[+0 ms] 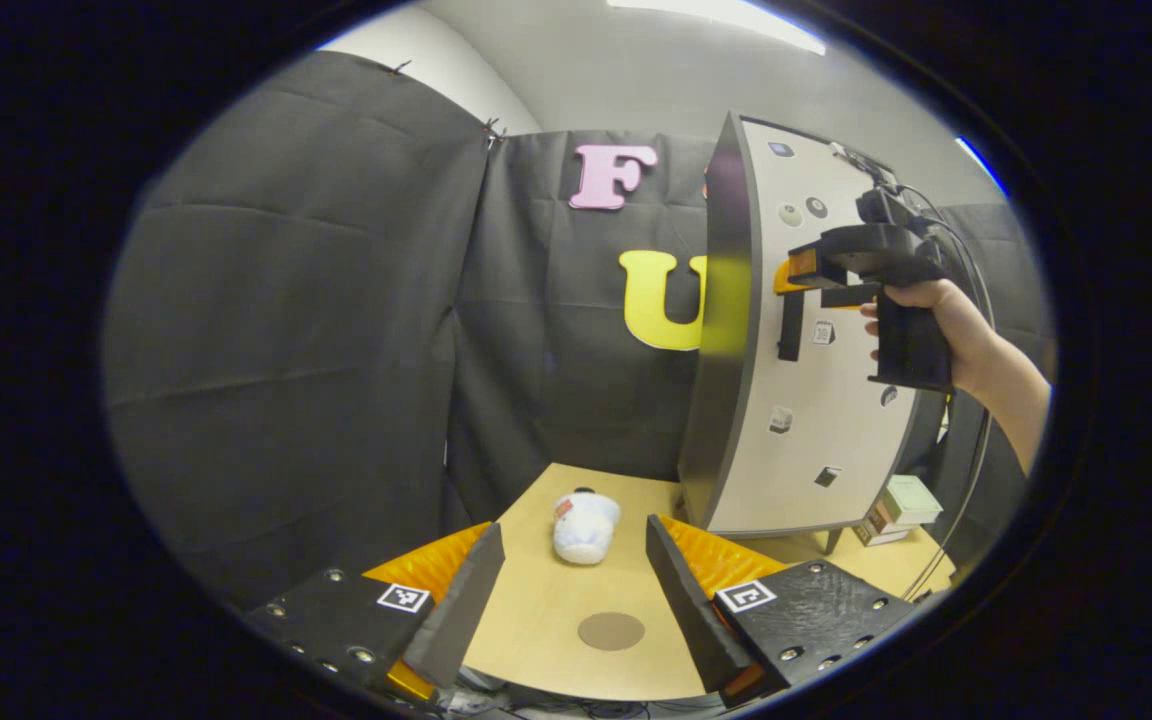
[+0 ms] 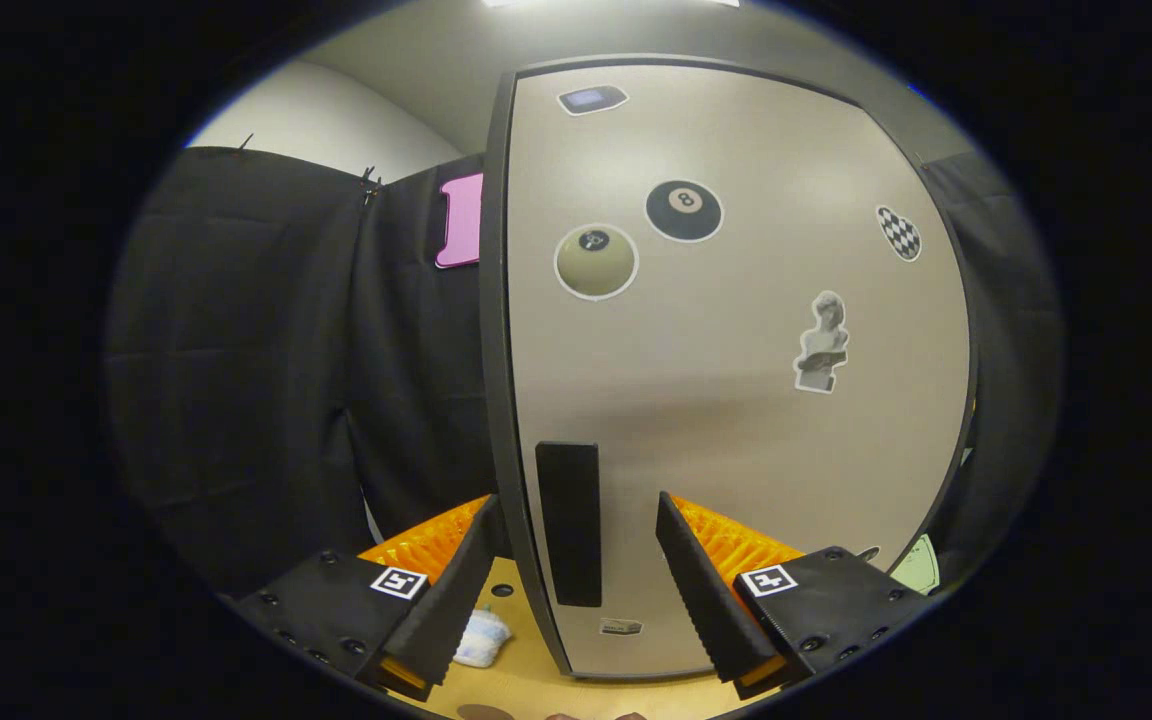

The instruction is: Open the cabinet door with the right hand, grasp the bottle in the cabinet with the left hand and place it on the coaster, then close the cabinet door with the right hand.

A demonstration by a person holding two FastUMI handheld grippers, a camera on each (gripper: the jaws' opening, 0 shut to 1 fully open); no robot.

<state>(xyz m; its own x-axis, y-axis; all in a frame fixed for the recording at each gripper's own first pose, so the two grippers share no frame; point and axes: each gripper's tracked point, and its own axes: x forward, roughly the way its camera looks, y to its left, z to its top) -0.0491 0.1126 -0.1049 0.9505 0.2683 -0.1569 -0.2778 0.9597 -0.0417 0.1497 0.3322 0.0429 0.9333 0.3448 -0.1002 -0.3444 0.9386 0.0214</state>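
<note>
R gripper [image 2: 571, 570] wide open, fingers either side of black vertical handle [image 2: 568, 520] on shut beige sticker-covered cabinet door [image 2: 736, 400] — not gripping. L gripper [image 1: 571, 590] wide, empty, above round brown coaster [image 1: 611, 631] on light wood table [image 1: 536, 610]. Bottle hidden — cannot tell where.

Your cabinet door [image 2: 736, 400] stands shut and hides the interior, the coaster [image 2: 484, 712] is cut off by the right gripper view's bottom edge, and the door stickers [image 1: 823, 333] are too small to tell.
</note>
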